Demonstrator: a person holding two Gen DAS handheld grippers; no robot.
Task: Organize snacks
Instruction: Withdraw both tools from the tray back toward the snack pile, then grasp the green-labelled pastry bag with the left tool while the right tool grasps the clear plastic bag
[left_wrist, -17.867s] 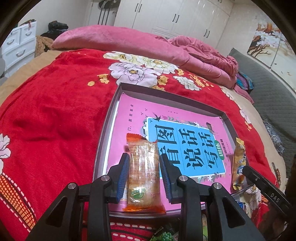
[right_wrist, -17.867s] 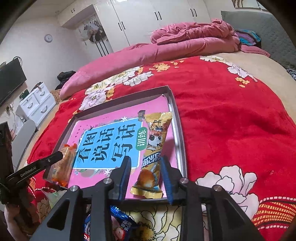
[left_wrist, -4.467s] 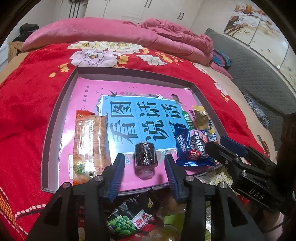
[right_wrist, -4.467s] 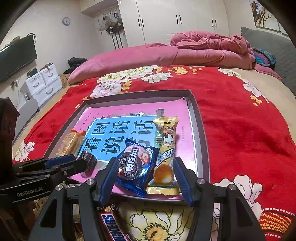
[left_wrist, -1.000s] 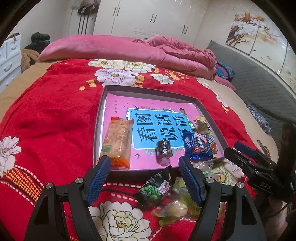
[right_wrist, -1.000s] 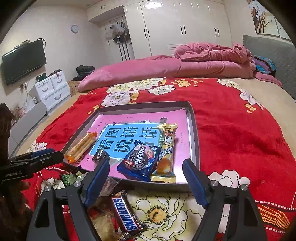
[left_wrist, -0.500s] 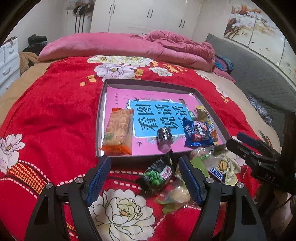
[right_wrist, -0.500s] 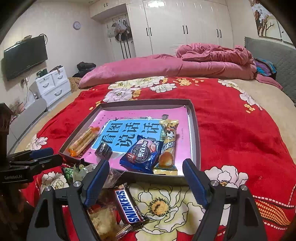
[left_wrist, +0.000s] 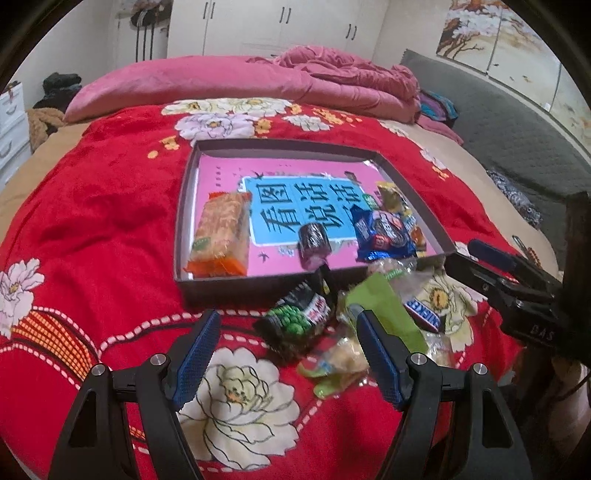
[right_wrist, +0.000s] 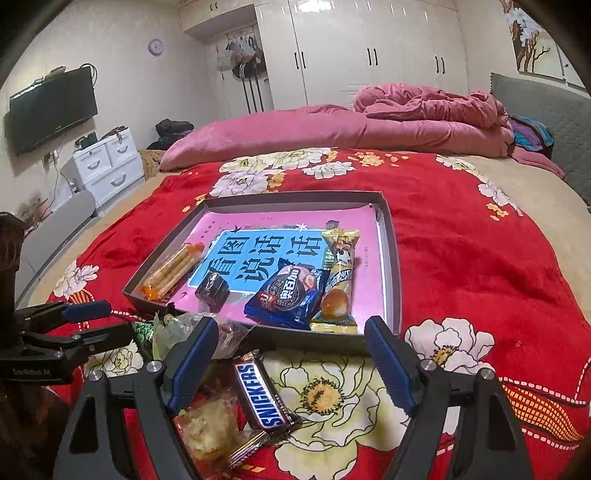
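A dark shallow tray (left_wrist: 225, 286) (right_wrist: 394, 266) with a pink book cover inside lies on the red bed. In it lie an orange wafer pack (left_wrist: 221, 232) (right_wrist: 171, 271), a small dark round cake (left_wrist: 314, 240) (right_wrist: 214, 288), a blue cookie pack (left_wrist: 384, 234) (right_wrist: 288, 293) and a yellow bar (left_wrist: 395, 199) (right_wrist: 338, 273). Loose snacks lie in front of the tray: a green pea pack (left_wrist: 299, 317), a lime-green pack (left_wrist: 388, 310), a Snickers bar (right_wrist: 264, 395) (left_wrist: 423, 314) and clear-wrapped pastries (right_wrist: 207, 428). My left gripper (left_wrist: 288, 350) is open and empty above the pea pack. My right gripper (right_wrist: 288, 362) is open and empty above the Snickers bar.
A pink quilt (right_wrist: 332, 129) is piled at the far end of the bed. White drawers (right_wrist: 107, 166) and a wall TV (right_wrist: 51, 107) are at the left. A grey padded headboard (left_wrist: 517, 136) runs along the right.
Both grippers have pulled back from the tray toward the loose pile. They stay wide open and empty. The snacks in the tray have not moved.
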